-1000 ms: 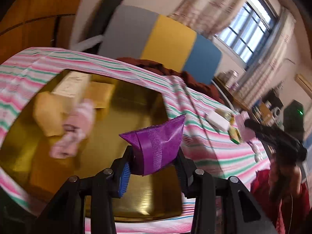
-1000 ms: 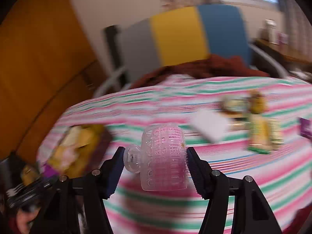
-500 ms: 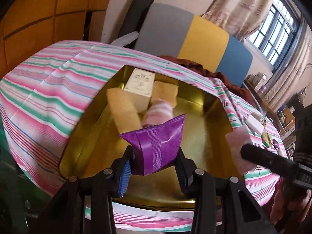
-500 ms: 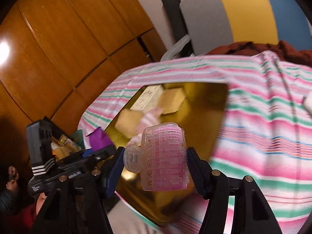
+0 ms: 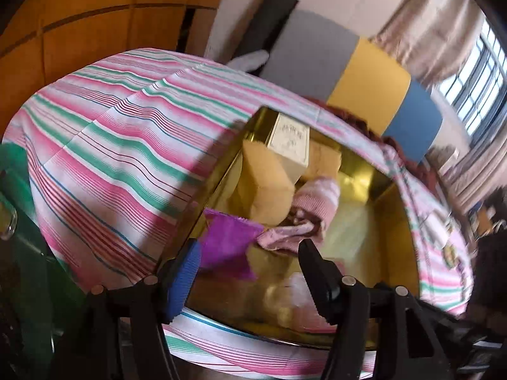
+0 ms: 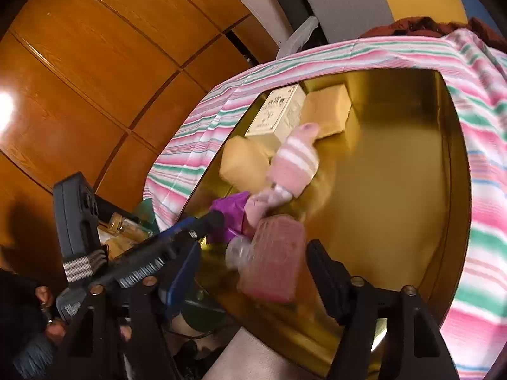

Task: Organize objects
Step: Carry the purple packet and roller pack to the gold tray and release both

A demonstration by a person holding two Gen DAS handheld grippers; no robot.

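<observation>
though printed, the cream box's (image 6: 279,110) label stays unreadably blurred.

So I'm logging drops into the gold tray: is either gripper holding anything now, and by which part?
Nothing is held. The purple packet and the pink clip have left the just-opened left gripper and right gripper.
</observation>
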